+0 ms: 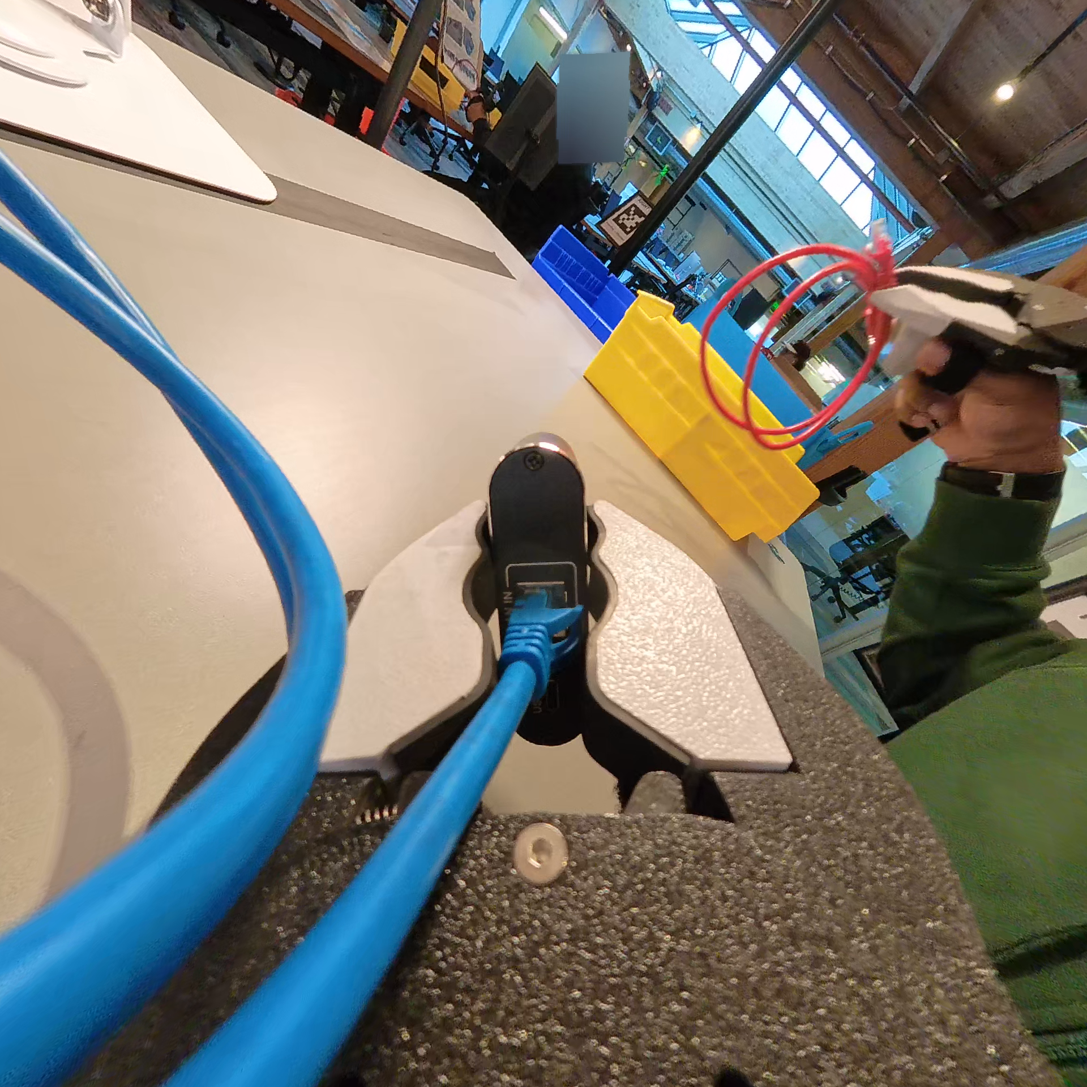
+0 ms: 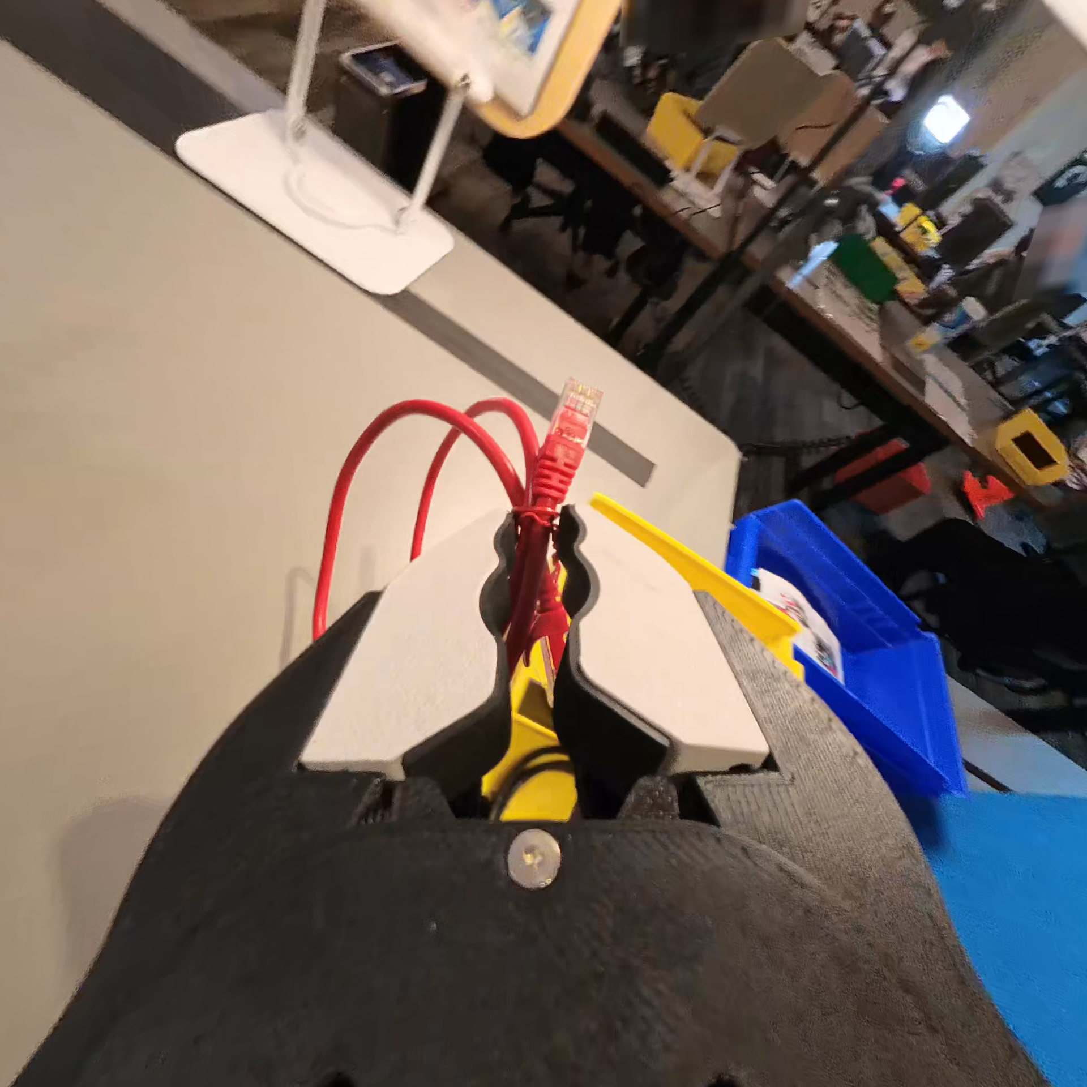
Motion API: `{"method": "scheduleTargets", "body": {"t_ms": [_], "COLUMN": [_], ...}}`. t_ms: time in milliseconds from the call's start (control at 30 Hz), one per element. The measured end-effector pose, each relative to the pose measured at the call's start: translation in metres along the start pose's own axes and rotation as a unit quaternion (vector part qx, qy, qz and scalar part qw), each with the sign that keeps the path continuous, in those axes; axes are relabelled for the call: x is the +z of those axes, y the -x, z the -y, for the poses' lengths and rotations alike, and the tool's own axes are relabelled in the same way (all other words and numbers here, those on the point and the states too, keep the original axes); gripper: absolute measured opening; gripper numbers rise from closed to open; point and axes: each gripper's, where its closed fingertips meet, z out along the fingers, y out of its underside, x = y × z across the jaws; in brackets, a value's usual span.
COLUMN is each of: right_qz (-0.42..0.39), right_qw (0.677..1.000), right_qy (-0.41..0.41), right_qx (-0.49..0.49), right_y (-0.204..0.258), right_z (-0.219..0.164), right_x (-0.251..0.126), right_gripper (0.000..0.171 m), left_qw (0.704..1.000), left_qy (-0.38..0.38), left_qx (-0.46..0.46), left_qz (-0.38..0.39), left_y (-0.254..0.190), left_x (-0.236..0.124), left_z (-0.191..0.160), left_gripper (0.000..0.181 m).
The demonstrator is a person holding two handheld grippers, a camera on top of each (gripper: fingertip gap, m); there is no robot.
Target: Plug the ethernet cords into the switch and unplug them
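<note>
My left gripper (image 1: pixel 538 517) is shut on a small black switch (image 1: pixel 538 488) and holds it upright over the table. A blue ethernet plug (image 1: pixel 532 635) sits in the switch's port, and its blue cord (image 1: pixel 282 529) loops away to the left. My right gripper (image 2: pixel 536 517) is shut on a coiled red ethernet cord (image 2: pixel 564 447) tied with a twist tie, its clear plug pointing up past the fingertips. In the left wrist view the right gripper (image 1: pixel 917 300) is raised at the far right with the red coil (image 1: pixel 880 264) hanging from it.
A yellow bin (image 1: pixel 694 412) and a blue bin (image 1: pixel 579 270) stand at the grey table's (image 2: pixel 147 353) right edge. A white stand base (image 2: pixel 317 194) sits at the back. A person's hand and green sleeve (image 1: pixel 970 588) are at the right. Left tips to right tips: about 35 cm.
</note>
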Motion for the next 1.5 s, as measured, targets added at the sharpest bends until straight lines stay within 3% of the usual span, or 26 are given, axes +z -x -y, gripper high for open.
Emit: {"method": "scheduleTargets", "body": {"t_ms": [133,267,433,533,600,700,867,967,1067,1167,1300,1400,1500], "right_qz": [-0.073,-0.104,-0.032,-0.017,-0.052,-0.11,-0.133,-0.041,0.084,0.202,0.344,0.431,0.43], "right_qw": [0.996,0.986,0.963,0.95,0.941,0.944,0.964,0.99,0.994,0.971,0.921,0.888,0.885], "right_qy": [-0.004,0.007,0.149,0.236,0.289,0.285,0.217,0.128,0.065,0.024,-0.044,-0.075,-0.091], "right_qx": [0.042,0.13,0.223,0.201,0.166,0.129,0.073,0.036,-0.026,-0.126,-0.176,-0.144,-0.152], "right_y": [-0.063,-0.111,-0.101,-0.087,-0.091,-0.107,-0.104,-0.048,0.043,0.148,0.269,0.331,0.356], "right_z": [-0.017,-0.061,-0.167,-0.219,-0.24,-0.228,-0.157,-0.094,-0.044,-0.015,0.018,0.033,0.033], "right_x": [-0.04,-0.055,-0.034,-0.024,-0.025,-0.034,-0.042,-0.016,0.027,0.073,0.114,0.122,0.126], "right_gripper": [0.013,0.014,0.015,0.016,0.016,0.021,0.026,0.027,0.03,0.037,0.061,0.079,0.086], "left_qw": [1.0,1.0,1.0,1.0,1.0,1.0,1.0,1.0,0.999,0.997,0.992,0.986,0.98], "left_qy": [0.001,0.002,0.003,0.004,0.005,0.005,0.009,0.017,0.033,0.064,0.124,0.165,0.187], "left_qx": [-0.001,0.003,0.008,0.008,0.007,0.007,0.012,0.018,0.02,0.024,0.029,0.033,0.062], "left_qz": [0.001,0.002,0.003,0.003,0.003,0.003,0.001,-0.002,-0.011,-0.021,-0.023,0.003,0.035], "left_y": [0.0,0.0,-0.001,-0.001,-0.001,-0.001,-0.003,-0.005,-0.009,-0.014,-0.015,-0.008,0.0], "left_x": [0.0,0.0,0.0,0.001,0.001,0.001,0.002,0.003,0.006,0.01,0.013,0.012,0.009], "left_z": [0.0,-0.001,-0.001,-0.002,-0.002,-0.002,-0.003,-0.005,-0.01,-0.02,-0.037,-0.048,-0.052], "left_gripper": [0.028,0.028,0.027,0.027,0.028,0.028,0.028,0.028,0.026,0.028,0.028,0.031,0.031]}}
